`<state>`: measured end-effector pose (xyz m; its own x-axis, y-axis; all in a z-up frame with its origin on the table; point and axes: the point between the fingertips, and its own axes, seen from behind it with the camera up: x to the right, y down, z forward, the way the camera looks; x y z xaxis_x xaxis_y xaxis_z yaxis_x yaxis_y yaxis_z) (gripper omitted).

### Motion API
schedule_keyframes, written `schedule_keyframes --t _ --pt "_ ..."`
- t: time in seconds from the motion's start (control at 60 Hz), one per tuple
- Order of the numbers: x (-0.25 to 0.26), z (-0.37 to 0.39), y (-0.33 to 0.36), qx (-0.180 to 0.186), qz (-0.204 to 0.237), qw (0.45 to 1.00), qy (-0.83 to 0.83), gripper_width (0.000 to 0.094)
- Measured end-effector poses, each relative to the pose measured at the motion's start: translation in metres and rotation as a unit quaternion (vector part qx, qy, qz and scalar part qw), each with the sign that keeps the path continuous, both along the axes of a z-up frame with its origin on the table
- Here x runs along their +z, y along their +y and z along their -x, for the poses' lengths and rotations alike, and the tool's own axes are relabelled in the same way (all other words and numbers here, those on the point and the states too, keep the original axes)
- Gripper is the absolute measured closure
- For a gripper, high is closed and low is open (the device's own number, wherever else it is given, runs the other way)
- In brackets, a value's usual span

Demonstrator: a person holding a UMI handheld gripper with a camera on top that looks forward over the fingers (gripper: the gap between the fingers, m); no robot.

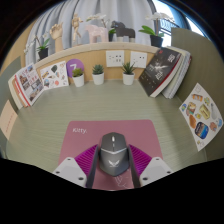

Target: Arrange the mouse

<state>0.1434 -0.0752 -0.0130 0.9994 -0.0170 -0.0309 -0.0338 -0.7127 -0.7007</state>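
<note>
The mouse (112, 157) sits gripped in the claw (112, 170): both pink pads (82, 162) press against its grey flanks, so the claw is clenched on it, nose pointing away toward the back of the desk (100, 105). Below and just ahead of it lies the pink mouse mat (105, 132), with a small white word printed near its far left part; whether the mouse's underside touches the mat or hangs just above it, I cannot tell.

The risk I see from here is a crooked or off-centre placing. The mouse covers the near part of the mat, and if the claw lets go while tilted, the mouse could land askew or half off the near edge. Its smooth, rounded shell could also slip between the pads if the squeeze slackens too soon.

The claw is held low and roughly level, pointing straight along the desk toward the row of small potted plants (98, 72) against the raised ledge. Leaning magazines (160, 70) stand to the right of the plants and picture cards (28, 84) to the left, all well apart from the mat, so nothing crowds the spot.
</note>
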Motion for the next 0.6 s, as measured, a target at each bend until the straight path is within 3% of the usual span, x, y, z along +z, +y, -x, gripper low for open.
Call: schedule_keyframes --t 0.05,0.083,0.283,0.6 --pt "0.002 0.007 -0.004 0.017 0.013 1.000 0.006 0.0238" --pt "0.003 0.009 -0.007 0.025 0.021 0.999 0.003 0.0209" --pt "0.078 0.014 -0.013 0.057 0.000 0.998 -0.008 0.0168" --pt "0.212 -0.021 -0.033 0.010 -0.057 0.998 -0.005 0.0163"
